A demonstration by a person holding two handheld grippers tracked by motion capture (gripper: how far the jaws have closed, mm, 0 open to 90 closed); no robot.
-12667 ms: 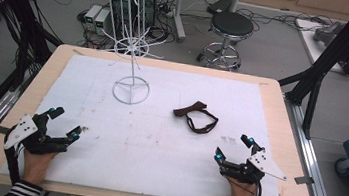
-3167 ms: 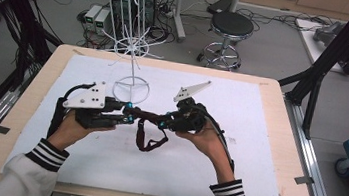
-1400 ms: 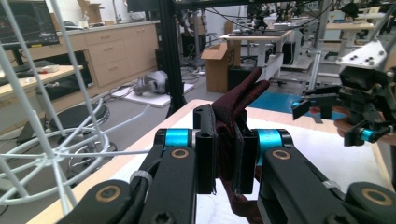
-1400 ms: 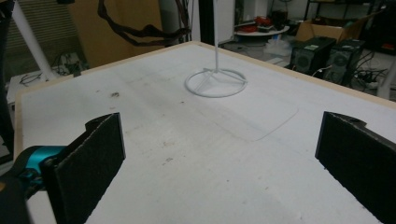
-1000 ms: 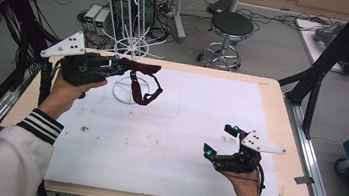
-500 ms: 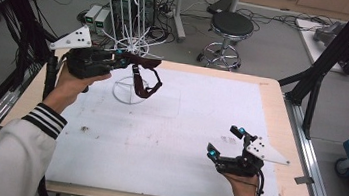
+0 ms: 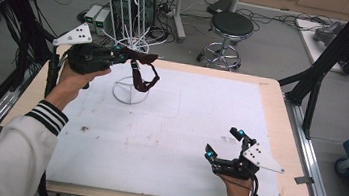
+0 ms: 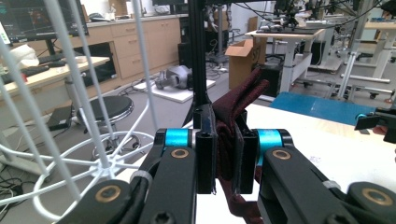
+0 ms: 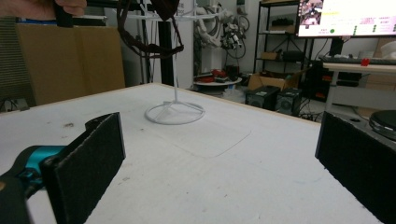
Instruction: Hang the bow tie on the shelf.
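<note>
Dark red strap (image 7: pixel 141 72) pinched in left claw (image 7: pixel 126 56) above bench's far-left corner, loop hanging just beside white wire rack (image 7: pixel 129 32), nearest lower prong directly ahead; right claw (image 7: pixel 221 143) wide, empty, near front-right corner, well apart.

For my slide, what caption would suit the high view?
Left gripper lifts a dark red strap to the white wire rack; right gripper rests open.
</note>
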